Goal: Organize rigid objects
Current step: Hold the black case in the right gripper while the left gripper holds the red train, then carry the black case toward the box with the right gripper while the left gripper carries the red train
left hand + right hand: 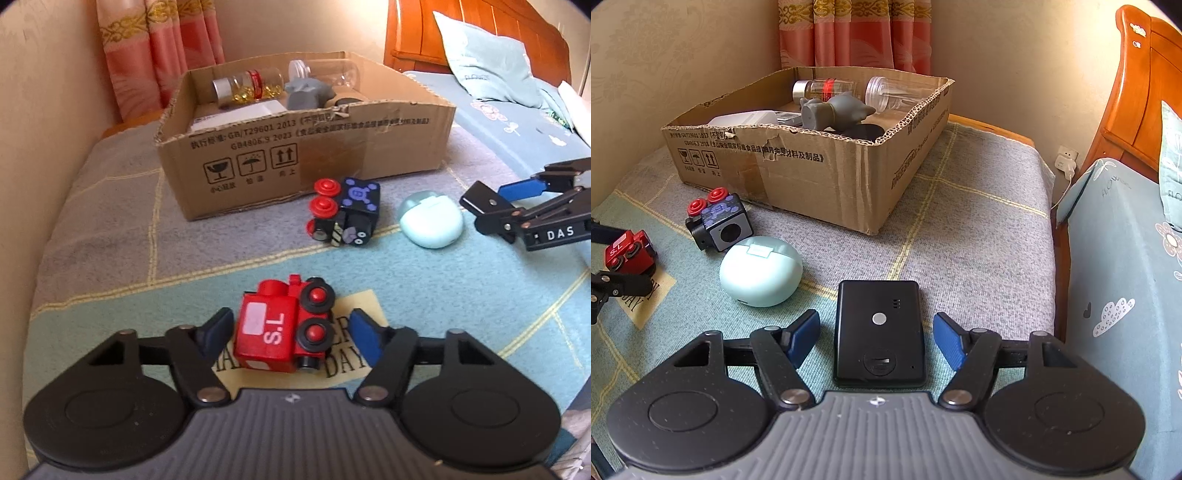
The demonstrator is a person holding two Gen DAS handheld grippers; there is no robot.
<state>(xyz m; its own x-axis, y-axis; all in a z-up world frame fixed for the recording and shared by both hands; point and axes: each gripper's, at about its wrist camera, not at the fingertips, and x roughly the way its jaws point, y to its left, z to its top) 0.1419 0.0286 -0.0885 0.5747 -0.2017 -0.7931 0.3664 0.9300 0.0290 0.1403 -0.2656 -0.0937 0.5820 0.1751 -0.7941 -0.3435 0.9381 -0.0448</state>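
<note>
Wrist cams, angled down, shared box [280, 162]

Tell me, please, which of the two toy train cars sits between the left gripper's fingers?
The red train car marked "S.L", lying on its side with its black wheels showing. The black train car with red wheels lies farther off, beside the cardboard box.

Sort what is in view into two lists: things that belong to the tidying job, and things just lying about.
Job:
red toy train
black toy train
mint case
black device
cardboard box
left gripper
right gripper

Lying about:
pillow
curtain
wall plug
</note>
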